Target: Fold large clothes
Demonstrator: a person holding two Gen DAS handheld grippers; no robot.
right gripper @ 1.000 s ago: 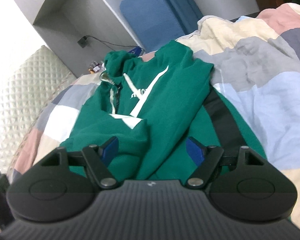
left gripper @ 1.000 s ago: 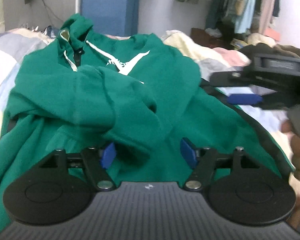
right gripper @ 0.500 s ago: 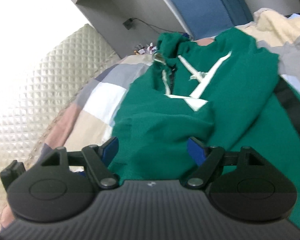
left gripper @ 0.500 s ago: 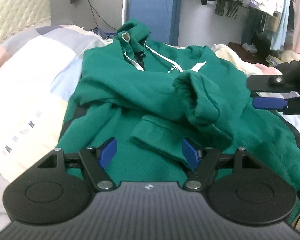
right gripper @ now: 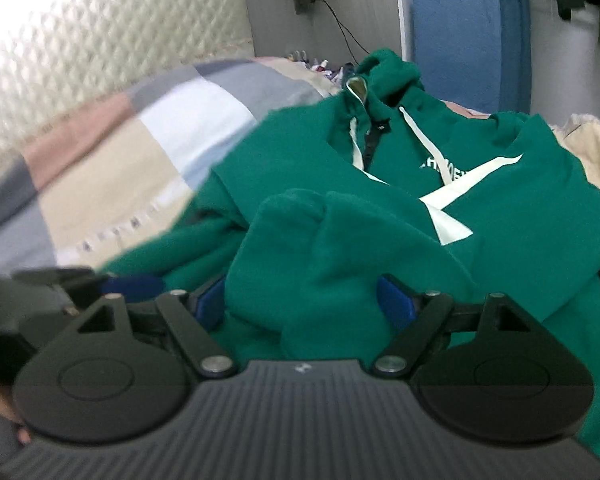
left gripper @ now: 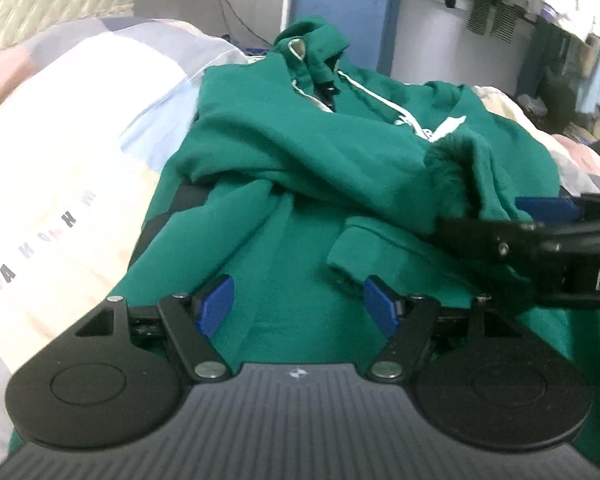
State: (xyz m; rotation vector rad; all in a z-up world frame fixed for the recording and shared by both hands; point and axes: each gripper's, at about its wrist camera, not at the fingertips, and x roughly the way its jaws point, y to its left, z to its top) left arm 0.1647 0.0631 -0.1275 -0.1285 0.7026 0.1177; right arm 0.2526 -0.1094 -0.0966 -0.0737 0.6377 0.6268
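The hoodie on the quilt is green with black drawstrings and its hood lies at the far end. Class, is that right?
Not quite: the drawstrings are white, not black, as the right wrist view shows. The hoodie is green, on the quilt, hood at the far end.

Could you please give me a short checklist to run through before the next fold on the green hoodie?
1. Green hoodie lies on the bed, front up: ok.
2. Sleeves folded across the body: ok; a cuff lies on the front.
3. Left claw open, nothing pinched: ok.
4. Right claw free of cloth: not ok; its jaws are opening, with a bunched sleeve between them.
5. Hem visible for the next grasp: cannot tell.
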